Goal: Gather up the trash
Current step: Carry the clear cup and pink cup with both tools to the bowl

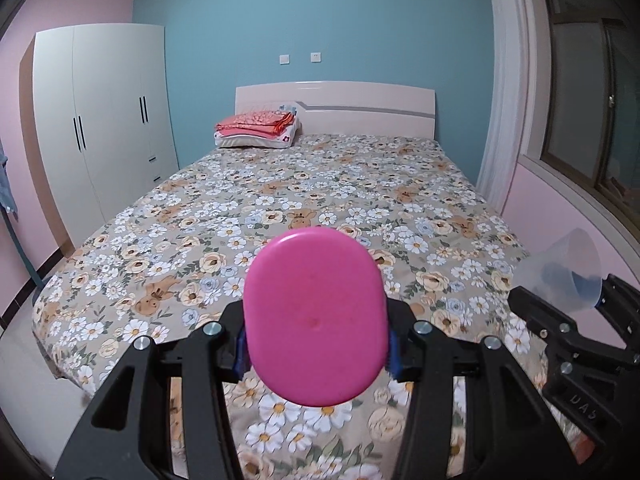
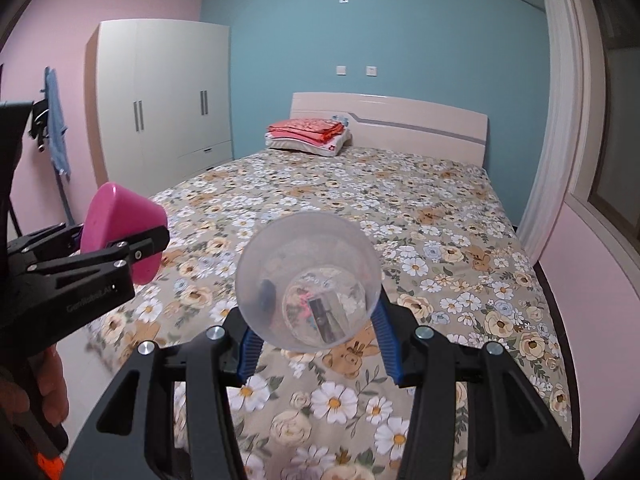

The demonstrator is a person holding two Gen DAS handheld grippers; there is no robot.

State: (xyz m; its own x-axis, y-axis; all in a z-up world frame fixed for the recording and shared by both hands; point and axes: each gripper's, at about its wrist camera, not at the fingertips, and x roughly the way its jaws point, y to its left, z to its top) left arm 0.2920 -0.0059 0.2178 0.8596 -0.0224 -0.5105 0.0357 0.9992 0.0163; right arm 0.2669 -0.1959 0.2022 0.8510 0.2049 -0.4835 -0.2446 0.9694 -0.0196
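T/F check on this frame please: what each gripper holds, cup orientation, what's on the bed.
1. The left gripper grips a pink cup. True.
2. The right gripper is empty. False: its fingers clamp a clear plastic cup.
3. The clear cup's base faces the right wrist camera. True.
4. Folded red bedding lies at the foot of the bed. False: it sits by the headboard.
5. The wardrobe doors stand open. False: shut.
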